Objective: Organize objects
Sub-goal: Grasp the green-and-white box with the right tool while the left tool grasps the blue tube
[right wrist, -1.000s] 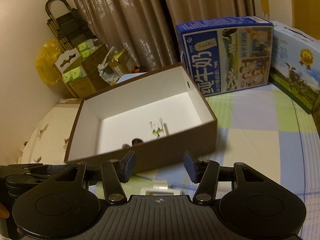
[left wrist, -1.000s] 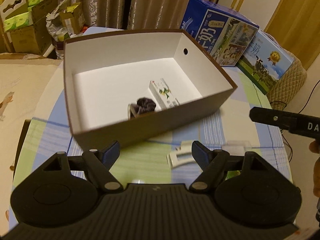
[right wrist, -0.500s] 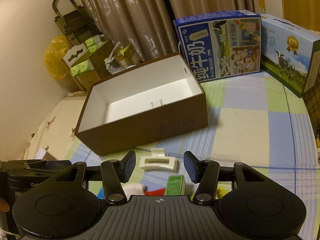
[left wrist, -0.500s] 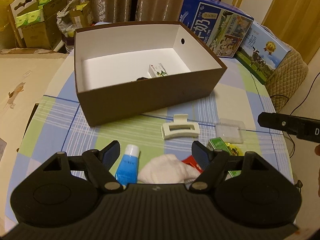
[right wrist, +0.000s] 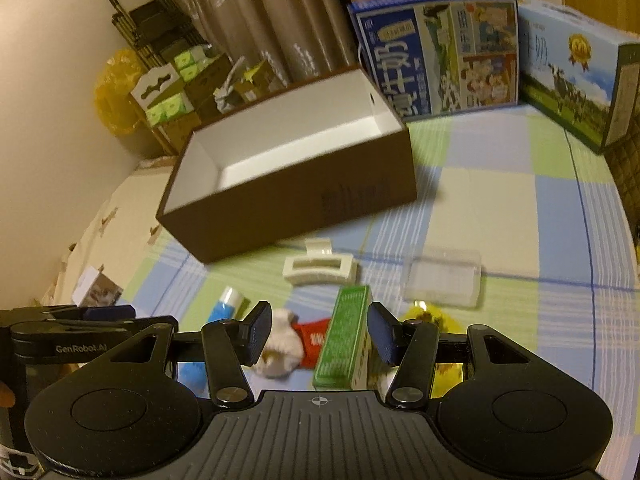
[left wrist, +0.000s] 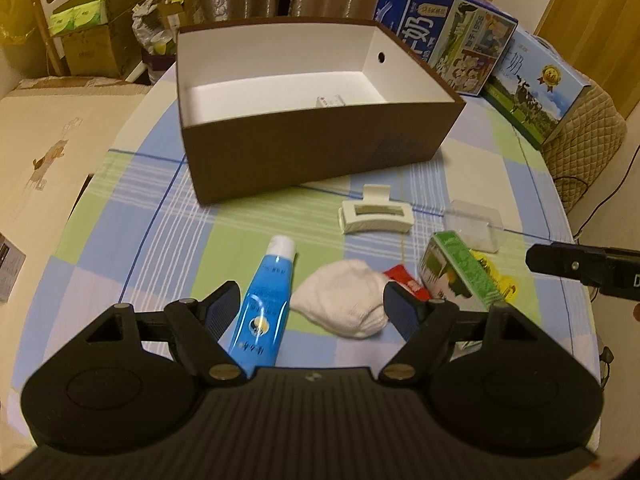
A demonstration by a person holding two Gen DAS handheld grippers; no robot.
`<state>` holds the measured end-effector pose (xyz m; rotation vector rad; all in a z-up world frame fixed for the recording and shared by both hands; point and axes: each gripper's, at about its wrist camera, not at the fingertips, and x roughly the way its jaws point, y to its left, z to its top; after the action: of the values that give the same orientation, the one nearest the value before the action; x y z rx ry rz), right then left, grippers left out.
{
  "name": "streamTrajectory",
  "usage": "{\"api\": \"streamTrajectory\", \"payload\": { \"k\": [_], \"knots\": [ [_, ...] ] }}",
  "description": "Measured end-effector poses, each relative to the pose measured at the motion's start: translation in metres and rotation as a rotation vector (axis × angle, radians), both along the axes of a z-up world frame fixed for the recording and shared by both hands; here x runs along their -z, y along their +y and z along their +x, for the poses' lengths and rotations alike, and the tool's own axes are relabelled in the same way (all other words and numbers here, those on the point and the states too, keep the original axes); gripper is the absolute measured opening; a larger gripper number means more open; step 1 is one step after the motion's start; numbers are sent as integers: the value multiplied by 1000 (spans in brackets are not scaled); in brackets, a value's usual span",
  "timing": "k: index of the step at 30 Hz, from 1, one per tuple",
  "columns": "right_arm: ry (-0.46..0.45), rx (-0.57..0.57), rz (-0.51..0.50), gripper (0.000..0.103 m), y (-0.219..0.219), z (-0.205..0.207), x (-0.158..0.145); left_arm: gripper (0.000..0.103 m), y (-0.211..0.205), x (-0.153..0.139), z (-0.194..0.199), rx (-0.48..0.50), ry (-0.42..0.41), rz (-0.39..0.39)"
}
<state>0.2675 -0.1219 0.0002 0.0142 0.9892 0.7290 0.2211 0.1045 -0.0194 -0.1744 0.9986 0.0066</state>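
Hovering near the brown box (left wrist: 320,152): left gripper (left wrist: 312,304) spread above blue tube (left wrist: 264,300) and white cloth (left wrist: 344,300); right gripper (right wrist: 318,334) gaping around green carton (right wrist: 344,336).

We see warm, dim yellowish light. Brown patterned curtains (right wrist: 256,12) hang along back. Plain cream wall (right wrist: 48,80) at left, black metal rack (right wrist: 148,28) against it. Beside rack, yellow bag (right wrist: 114,92) and stacked cardboard cartons (left wrist: 100,28) with green packs. Table (left wrist: 132,216) wears blue-green checked cloth. Two milk cartons (right wrist: 440,48) stand at its far edge. Quilted tan seat (left wrist: 584,144) at right, wooden door (left wrist: 592,4) beyond it.
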Motion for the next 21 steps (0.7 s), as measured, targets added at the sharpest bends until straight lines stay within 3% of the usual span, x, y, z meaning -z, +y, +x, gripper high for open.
{"api": "streamTrajectory", "payload": {
  "k": [21],
  "knots": [
    [26, -24, -205, 51, 41, 19, 55, 74, 37, 47, 3, -45, 73, 52]
  ]
}}
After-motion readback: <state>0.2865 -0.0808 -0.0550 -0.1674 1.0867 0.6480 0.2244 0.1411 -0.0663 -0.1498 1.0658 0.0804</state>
